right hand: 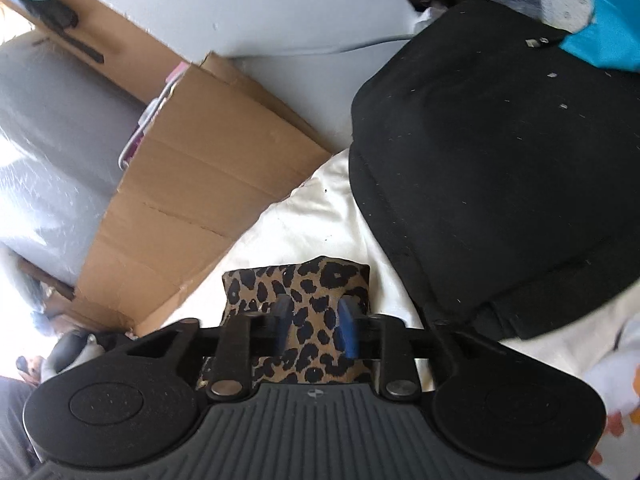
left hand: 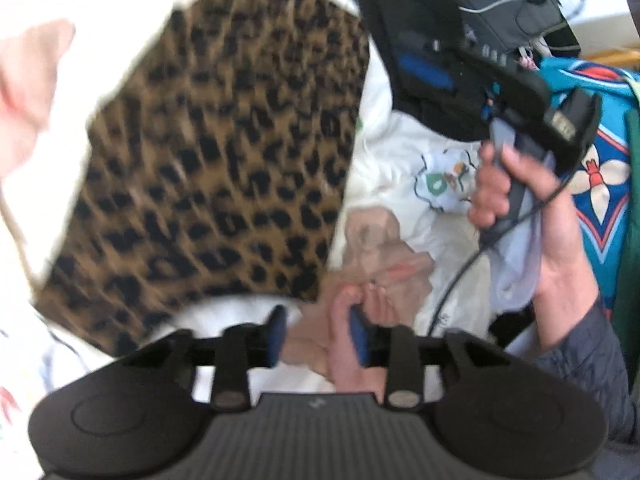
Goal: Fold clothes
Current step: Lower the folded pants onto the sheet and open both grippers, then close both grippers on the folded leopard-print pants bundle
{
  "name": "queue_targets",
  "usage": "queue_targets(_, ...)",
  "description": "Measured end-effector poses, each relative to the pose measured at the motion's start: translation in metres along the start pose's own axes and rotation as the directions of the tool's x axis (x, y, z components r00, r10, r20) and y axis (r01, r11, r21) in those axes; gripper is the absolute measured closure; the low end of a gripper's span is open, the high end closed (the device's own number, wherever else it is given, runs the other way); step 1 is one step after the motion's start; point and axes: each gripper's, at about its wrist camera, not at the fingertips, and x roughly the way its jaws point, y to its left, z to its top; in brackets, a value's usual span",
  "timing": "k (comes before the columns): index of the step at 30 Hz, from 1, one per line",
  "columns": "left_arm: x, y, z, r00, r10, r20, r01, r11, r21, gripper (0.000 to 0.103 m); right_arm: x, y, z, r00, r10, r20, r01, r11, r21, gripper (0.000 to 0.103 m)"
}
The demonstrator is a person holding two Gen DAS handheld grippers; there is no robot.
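Observation:
A leopard-print garment [left hand: 224,152] hangs spread and blurred over the white bedsheet [left hand: 384,184] in the left wrist view. Its lower edge ends just beyond my left gripper [left hand: 317,334], which is open with only a beige cloth [left hand: 376,240] and a blurred skin-coloured shape under its fingers. A hand [left hand: 532,216] holds my right gripper [left hand: 424,68] at the upper right, by the garment's right edge. In the right wrist view the right gripper [right hand: 314,328] is shut on a folded corner of the leopard-print garment [right hand: 308,280].
A black bag or cushion [right hand: 500,160] lies on the sheet [right hand: 320,208] to the right. A cardboard box [right hand: 192,200] stands at the left past the bed's edge. A small white printed garment [left hand: 444,184], a blue patterned cloth [left hand: 600,184] and cables [left hand: 516,0] lie at the right.

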Motion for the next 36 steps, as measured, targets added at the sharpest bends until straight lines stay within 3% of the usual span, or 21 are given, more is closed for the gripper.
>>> queue_targets(4,-0.013,0.001,0.025,0.997,0.055,0.053,-0.057,0.998,0.031,0.055,-0.008,-0.003,-0.007,1.0,0.014,-0.015,-0.014,1.0,0.006,0.067)
queue_targets(9,-0.027,0.006,0.052,0.987,0.073,0.146,-0.078,0.996,0.035,0.053,-0.016,-0.001,-0.016,0.999,0.023,-0.036,-0.023,1.0,-0.012,0.066)
queue_targets(14,-0.034,0.011,0.078,0.982,0.07,0.176,-0.083,0.994,0.071,0.049,-0.017,-0.004,-0.028,0.999,0.008,-0.054,-0.008,1.0,0.009,0.064)
queue_targets(16,-0.036,0.016,0.086,0.978,0.078,0.196,-0.098,0.991,0.095,0.042,-0.016,-0.005,-0.034,0.998,-0.003,-0.071,0.004,1.0,0.011,0.064)
queue_targets(23,-0.024,0.042,0.108,0.957,0.114,0.267,-0.144,0.985,0.099,0.043,-0.009,0.001,-0.045,0.989,-0.025,-0.146,0.021,0.999,-0.028,0.064)
queue_targets(33,-0.009,0.067,0.133,0.945,0.081,0.318,-0.126,0.984,0.124,0.041,0.007,0.012,-0.057,0.983,-0.098,-0.152,0.093,0.995,-0.041,0.064)
queue_targets(36,0.003,0.069,0.138,0.954,0.077,0.291,-0.122,0.982,0.141,0.039,0.011,0.013,-0.061,0.981,-0.124,-0.152,0.119,0.992,-0.042,0.064)
